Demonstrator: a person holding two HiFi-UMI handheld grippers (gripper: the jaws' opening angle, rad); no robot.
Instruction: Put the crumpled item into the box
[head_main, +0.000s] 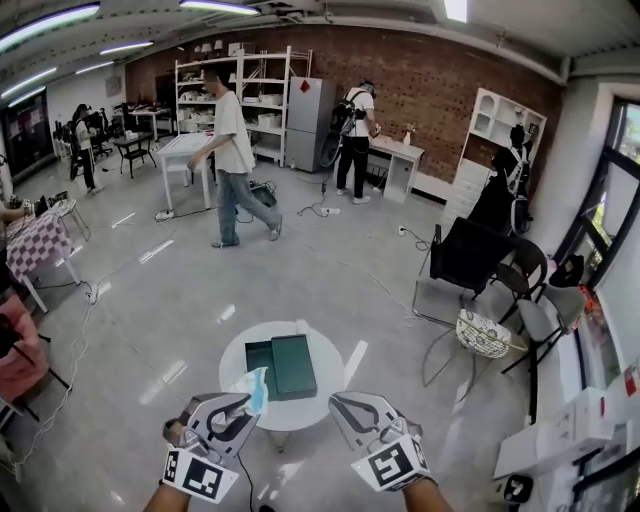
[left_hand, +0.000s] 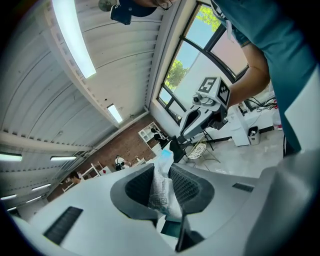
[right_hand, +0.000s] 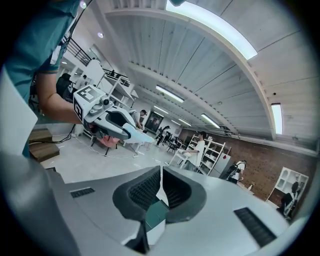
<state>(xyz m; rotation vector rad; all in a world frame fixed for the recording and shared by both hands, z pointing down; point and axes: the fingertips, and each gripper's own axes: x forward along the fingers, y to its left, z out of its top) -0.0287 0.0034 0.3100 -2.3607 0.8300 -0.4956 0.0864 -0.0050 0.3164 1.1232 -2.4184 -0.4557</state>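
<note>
Nearest, the left gripper (head_main: 238, 405) is clamped on the crumpled item (head_main: 257, 388), a pale blue-and-white wad sticking up between its pads, while the right gripper (head_main: 345, 408) beside it has its jaws drawn together on nothing. Just beyond them the dark green box (head_main: 281, 366) lies open on a round white table (head_main: 325, 400), the item at its near left corner and not inside. Farther off, a person (head_main: 233, 152) walks across the grey floor before a brick wall (head_main: 440, 85).

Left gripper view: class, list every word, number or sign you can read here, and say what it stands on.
On the crumpled item: dark print and a small boxed mark, too blurred to read.
On the marker cube: black-and-white square patterns only, no words.
Nothing else in this view carries readable text.
</note>
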